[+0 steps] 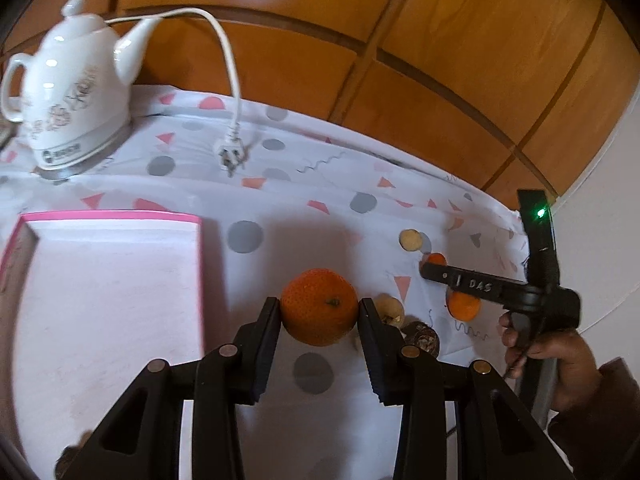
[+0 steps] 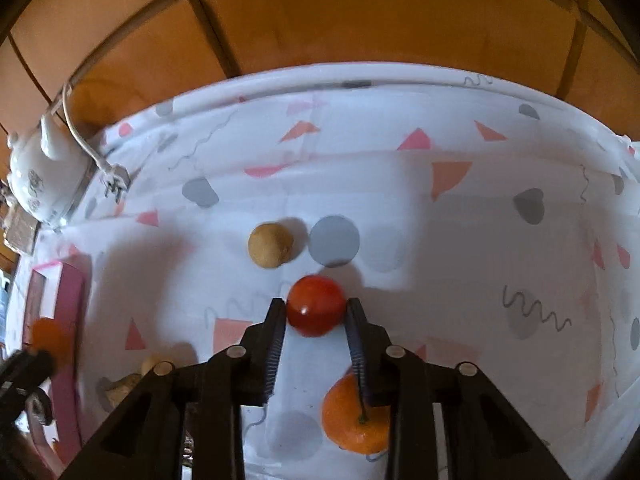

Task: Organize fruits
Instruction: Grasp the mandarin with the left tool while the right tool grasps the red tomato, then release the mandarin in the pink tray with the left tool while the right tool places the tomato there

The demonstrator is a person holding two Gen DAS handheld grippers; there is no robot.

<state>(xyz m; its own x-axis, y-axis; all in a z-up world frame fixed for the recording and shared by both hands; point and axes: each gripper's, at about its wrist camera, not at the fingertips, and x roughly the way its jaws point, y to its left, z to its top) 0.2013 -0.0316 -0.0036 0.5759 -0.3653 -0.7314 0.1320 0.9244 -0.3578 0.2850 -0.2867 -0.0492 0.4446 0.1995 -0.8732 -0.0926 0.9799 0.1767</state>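
My left gripper (image 1: 319, 312) is shut on a large orange (image 1: 319, 306), held just right of the pink-rimmed tray (image 1: 112, 216). My right gripper (image 2: 316, 312) is shut on a small red tomato (image 2: 317, 305); the right gripper also shows in the left wrist view (image 1: 430, 269) over the cloth at the right. A second orange lies under the right gripper (image 2: 356, 420) and shows in the left wrist view (image 1: 464, 306). A round tan fruit (image 2: 271, 245) lies beyond the tomato, also seen from the left (image 1: 411, 239). Small brown fruits (image 1: 390, 309) lie beside the left gripper's right finger.
A white electric kettle (image 1: 66, 96) stands at the back left, its cord and plug (image 1: 230, 154) lying on the patterned tablecloth (image 1: 280, 184). An orange wooden panel wall (image 1: 360, 40) runs behind the table. The table edge falls away at the right.
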